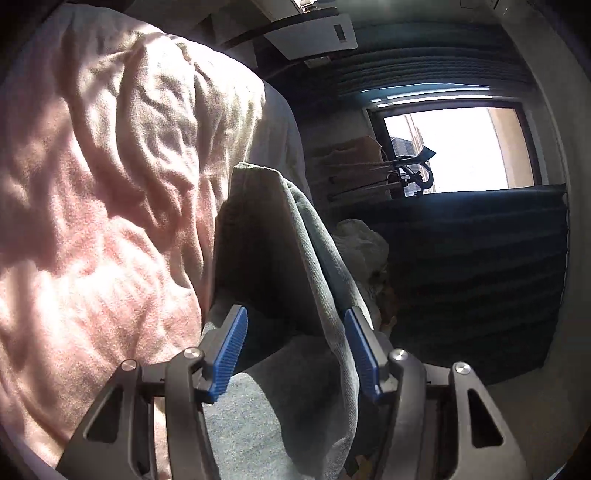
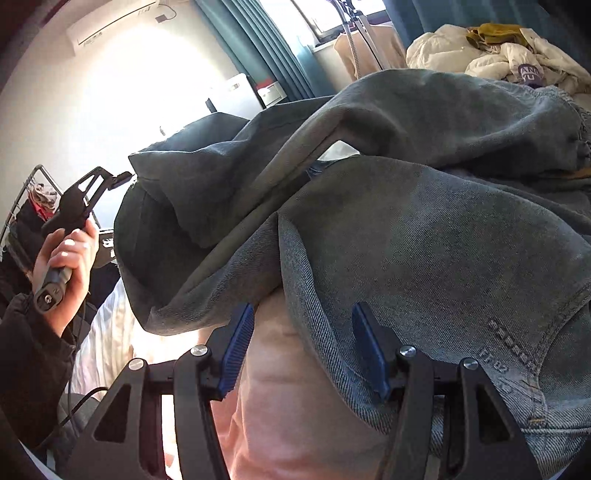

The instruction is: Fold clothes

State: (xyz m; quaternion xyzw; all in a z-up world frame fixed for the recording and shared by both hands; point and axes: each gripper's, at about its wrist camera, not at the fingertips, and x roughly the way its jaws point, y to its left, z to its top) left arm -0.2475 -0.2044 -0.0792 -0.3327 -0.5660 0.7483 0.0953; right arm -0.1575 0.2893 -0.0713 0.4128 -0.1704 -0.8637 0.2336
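Nearest in the left wrist view, the left gripper is seen with its two blue pads spread apart, and a fold of the grey-green jeans hangs loosely between them; no pad presses on the cloth. Just to the left of the jeans a pink blanket is spread, wrinkled and sunlit. Further back a pale crumpled garment is seen, then a dark teal curtain, and last one bright window.

In the right wrist view the right gripper is also held open, with the edge of one jeans leg lying between its pads over the pink blanket. Here the jeans are shown much more fully: one garment, lying crumpled across the blanket, with a stitched pocket at the right. Only this view shows the left hand around a gripper handle at the left, where the tip of that gripper meets a raised corner of the jeans. Beyond it, one heap of white clothes with a yellow piece on top is seen, and one wall air conditioner.
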